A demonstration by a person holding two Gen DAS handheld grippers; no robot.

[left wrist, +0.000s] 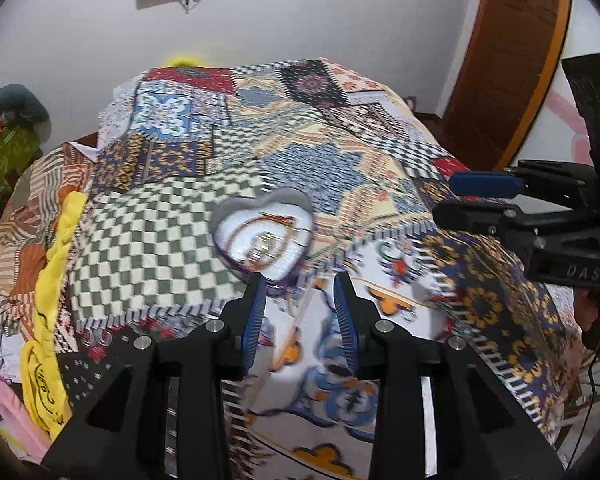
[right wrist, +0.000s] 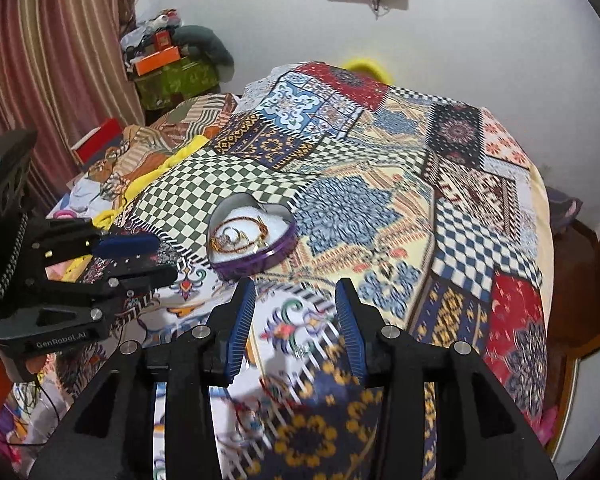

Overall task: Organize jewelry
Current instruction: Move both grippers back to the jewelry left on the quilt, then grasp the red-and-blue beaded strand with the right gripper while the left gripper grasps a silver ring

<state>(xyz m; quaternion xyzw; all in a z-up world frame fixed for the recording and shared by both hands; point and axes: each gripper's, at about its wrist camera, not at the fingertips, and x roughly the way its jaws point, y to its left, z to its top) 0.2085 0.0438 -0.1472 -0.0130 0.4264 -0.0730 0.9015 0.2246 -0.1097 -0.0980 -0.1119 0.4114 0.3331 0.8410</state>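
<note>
Our main worry is the bed (left wrist: pixel 148 240) itself: the heart-shaped box (left wrist: pixel 262 236) sits on a soft patterned quilt (right wrist: pixel 380 208), not on firm ground, so a push from either side could tip it and spill the jewelry (right wrist: pixel 240 236) into a print busy enough to hide a fine chain. The open box has no lid that we can see, so nothing would hold the pieces in.

On the left, our left gripper (left wrist: pixel 300 312) hovers with its jaws apart and nothing between them. From its own camera, the box lies just ahead of the tips and a little toward the left finger, whose tip overlaps the near purple wall; we cannot tell whether they touch. A straight advance here might catch the rim, not any piece.

In the middle, the gold bangles (left wrist: pixel 260 240) and smaller items lie tangled on the white padding; the blur keeps us from telling them apart. Pinching one piece could drag the others out with it.

On the right, our right gripper (right wrist: pixel 296 316) also stands with jaws apart and empty. The box lies ahead of it and off to the left of the gap, clearly apart from both fingers. With both tools converging on one small box, we judge a collision between them possible.
</note>
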